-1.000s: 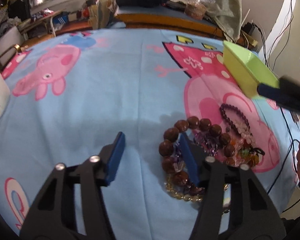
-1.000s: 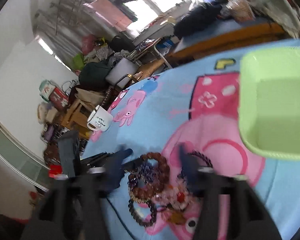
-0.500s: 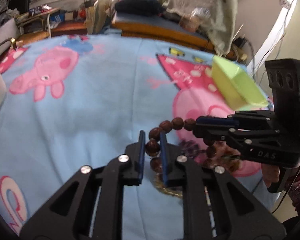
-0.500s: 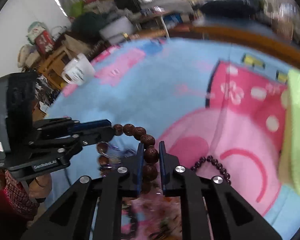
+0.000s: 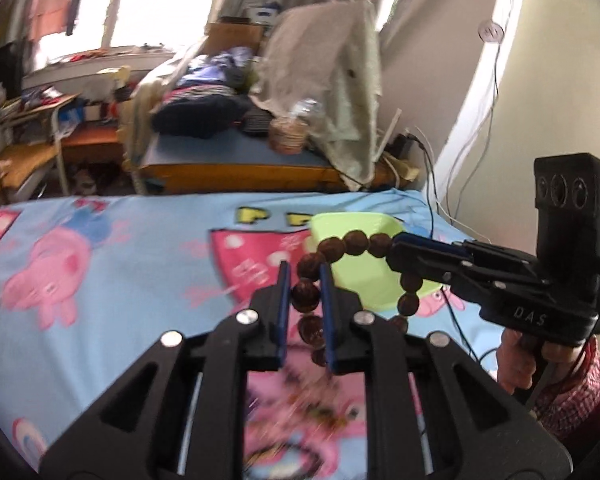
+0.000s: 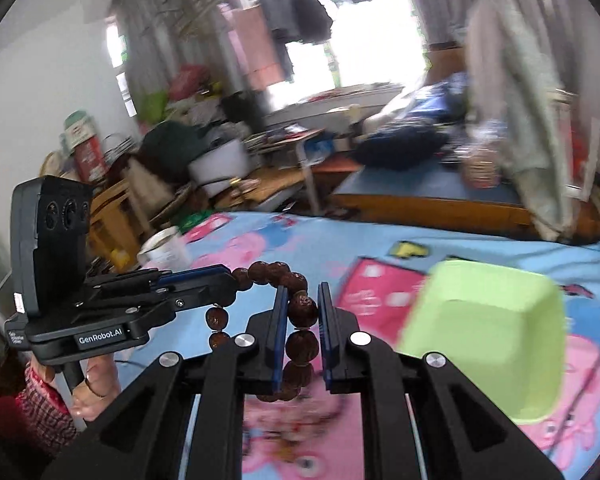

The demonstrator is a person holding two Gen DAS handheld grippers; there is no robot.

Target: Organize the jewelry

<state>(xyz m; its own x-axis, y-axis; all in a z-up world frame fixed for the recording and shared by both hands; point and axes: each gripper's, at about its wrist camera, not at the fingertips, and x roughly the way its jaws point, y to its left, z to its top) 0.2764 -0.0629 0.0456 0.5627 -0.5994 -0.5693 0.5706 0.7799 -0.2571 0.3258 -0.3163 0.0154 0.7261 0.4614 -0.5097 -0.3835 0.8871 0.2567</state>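
Note:
A bracelet of large brown beads [image 5: 342, 245] hangs in the air between both grippers. My left gripper [image 5: 305, 294] is shut on one side of it. My right gripper [image 6: 302, 307] is shut on the other side of the bracelet [image 6: 275, 270]. The right gripper also shows in the left wrist view [image 5: 398, 249], and the left gripper in the right wrist view [image 6: 224, 280]. A light green tray [image 5: 360, 256] sits on the blue cartoon bedsheet [image 5: 140, 264] beyond the bracelet; it also shows in the right wrist view [image 6: 484, 332]. The pile of other jewelry [image 5: 320, 404] lies blurred below.
A white mug [image 6: 165, 249] stands at the sheet's left edge. A cluttered bed [image 5: 236, 120] and furniture lie behind the sheet. A cable [image 5: 432, 200] runs by the wall at the right. The holder's hands [image 5: 516, 356] grip the handles.
Both grippers closed on the brown bead bracelet and lifted it off the jewelry pile. They now hold it higher, in front of the green tray.

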